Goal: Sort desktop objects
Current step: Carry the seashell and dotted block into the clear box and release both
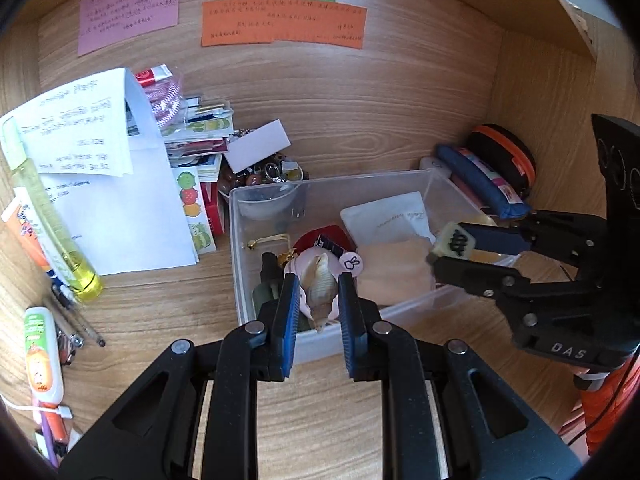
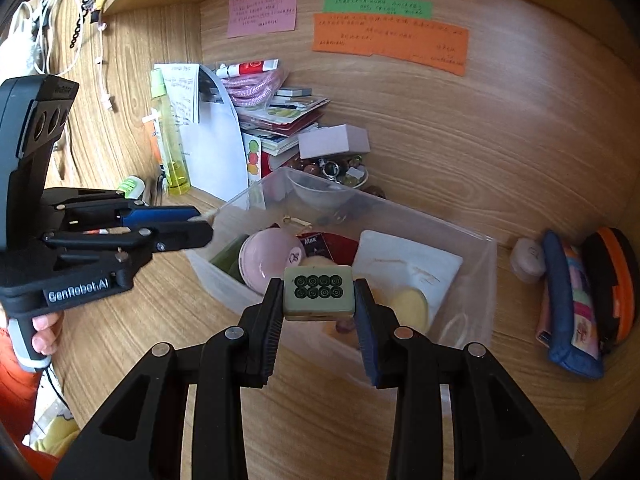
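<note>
Above a clear plastic bin point(image 2: 460, 280) on the wooden surface point(image 1: 320, 420), the right gripper point(image 2: 319, 294) clamps a green mahjong tile point(image 2: 319, 292) between its fingers. The left gripper point(image 1: 319, 300) pinches a pale spiral seashell point(image 1: 318, 292) over the bin's near edge.

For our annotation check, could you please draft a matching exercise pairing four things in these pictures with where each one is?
Things:
1. seashell
2. mahjong tile
3. yellow spray bottle
4. orange note

Places:
A. stuck on the wooden back wall
B. between the fingers of the left gripper
C. lying on the desk left of the clear plastic bin
D. held in the right gripper above the bin

Pairs: 1-B, 2-D, 3-C, 4-A
</note>
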Tool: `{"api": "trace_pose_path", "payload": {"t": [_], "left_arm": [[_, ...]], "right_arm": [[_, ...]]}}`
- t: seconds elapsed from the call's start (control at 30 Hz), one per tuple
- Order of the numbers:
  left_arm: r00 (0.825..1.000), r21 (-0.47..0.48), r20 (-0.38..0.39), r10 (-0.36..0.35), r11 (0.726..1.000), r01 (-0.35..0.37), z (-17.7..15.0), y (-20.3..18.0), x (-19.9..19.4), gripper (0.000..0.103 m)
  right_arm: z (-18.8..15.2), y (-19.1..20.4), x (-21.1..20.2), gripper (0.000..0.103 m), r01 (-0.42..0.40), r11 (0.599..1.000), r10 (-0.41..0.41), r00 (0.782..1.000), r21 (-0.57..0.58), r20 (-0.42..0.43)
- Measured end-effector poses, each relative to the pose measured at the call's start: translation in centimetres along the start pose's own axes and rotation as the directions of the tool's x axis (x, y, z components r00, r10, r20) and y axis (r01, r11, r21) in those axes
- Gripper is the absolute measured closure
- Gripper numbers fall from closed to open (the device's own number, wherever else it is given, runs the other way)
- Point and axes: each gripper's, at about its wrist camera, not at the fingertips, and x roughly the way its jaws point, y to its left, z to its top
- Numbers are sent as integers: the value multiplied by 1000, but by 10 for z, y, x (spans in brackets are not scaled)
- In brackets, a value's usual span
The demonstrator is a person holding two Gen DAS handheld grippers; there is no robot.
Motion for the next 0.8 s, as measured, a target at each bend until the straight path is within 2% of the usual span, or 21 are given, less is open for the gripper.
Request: {"api": "trace_pose_path", "payload": {"t": [0.23,0.53,0.8], "left_arm": [[999,-6,-48,3,1000,-4,0,9,27,85],[997,-36,-63,-34,999,31,-3,18,41,85],[997,-53,-47,-64,997,62,-3,24,41,85]], "right_arm": [[8,2,31,72,-20,1000,19,1000,-18,-22],[14,16,41,72,-32,997,30,999,-74,-26],[14,24,48,72,18,991,-19,1000,-129,-7]]}}
